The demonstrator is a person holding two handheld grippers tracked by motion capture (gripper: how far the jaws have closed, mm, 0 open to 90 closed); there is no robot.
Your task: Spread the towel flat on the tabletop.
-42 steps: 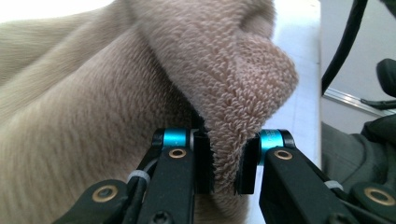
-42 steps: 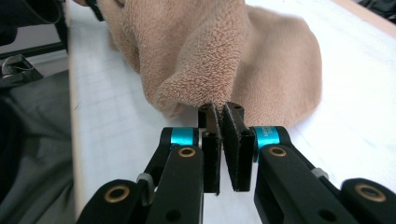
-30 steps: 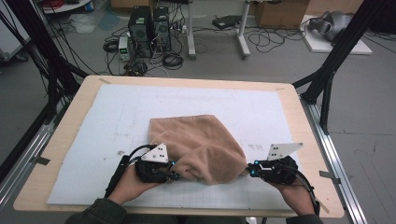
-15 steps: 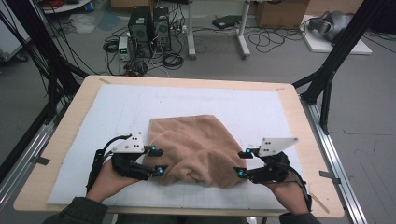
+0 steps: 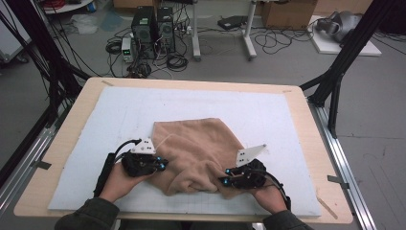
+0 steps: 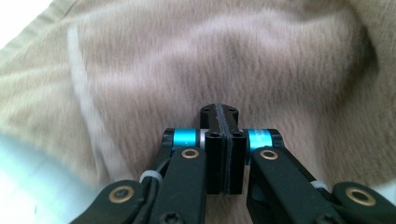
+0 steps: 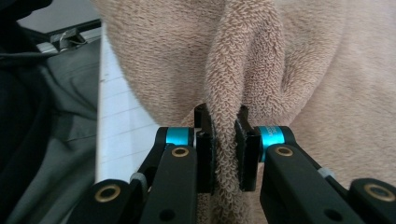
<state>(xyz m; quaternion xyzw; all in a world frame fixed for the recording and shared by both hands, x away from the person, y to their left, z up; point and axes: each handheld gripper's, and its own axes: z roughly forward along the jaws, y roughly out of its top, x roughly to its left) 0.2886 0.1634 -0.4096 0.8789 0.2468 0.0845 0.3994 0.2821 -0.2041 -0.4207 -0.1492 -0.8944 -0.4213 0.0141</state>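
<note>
Wooden table (image 5: pixel 67 143), pale top, carries a white gridded mat (image 5: pixel 143 110) that covers most of its surface; bare wood shows as a border all round. Metal rails (image 5: pixel 342 167) run along both long sides (black struts rise from the corners). On the grey floor beyond the far edge: two black computer towers (image 5: pixel 153 26) side by side, loose black cables (image 5: pixel 282 40) around them, cardboard boxes (image 5: pixel 285 12) further back.

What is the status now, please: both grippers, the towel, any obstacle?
Left gripper jaws just closed, pads together against the tan towel. Right gripper just closed, pinching a towel fold. Towel bunched on the white mat. No obstacle seen.
</note>
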